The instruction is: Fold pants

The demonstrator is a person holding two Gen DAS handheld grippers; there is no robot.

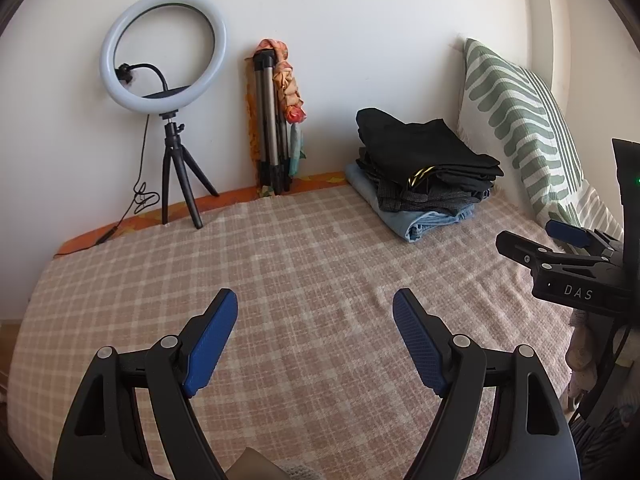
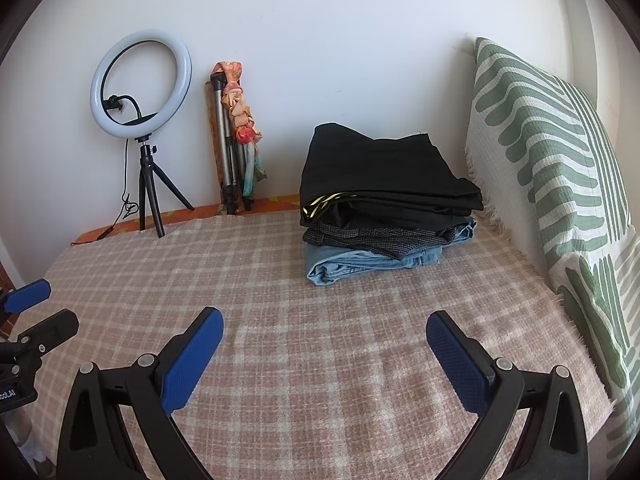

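- Your left gripper (image 1: 315,312) hangs over the checked blanket (image 1: 304,248), its blue pads (image 1: 211,344) spread wide with nothing between them.
- Your right gripper (image 2: 325,334) is the same: fingers apart, empty, only blanket beneath.
- In the left wrist view, the right gripper's body enters from the right edge, with "DAS" readable on it; the rest of the word is cut off.
- In the right wrist view, the left gripper shows at the left edge, with a partial label that is hard to read.
- The pants (image 2: 384,204) sit folded in a stack further back on the blanket, just beside the green-patterned cushion (image 2: 552,168): black on top, a grey checked pair, blue denim lowest. You cannot tell how many lie under the black layer.
- Against the wall stand a ring light (image 1: 163,52) on a small tripod and a folded tripod (image 1: 269,120) draped with a scarf.
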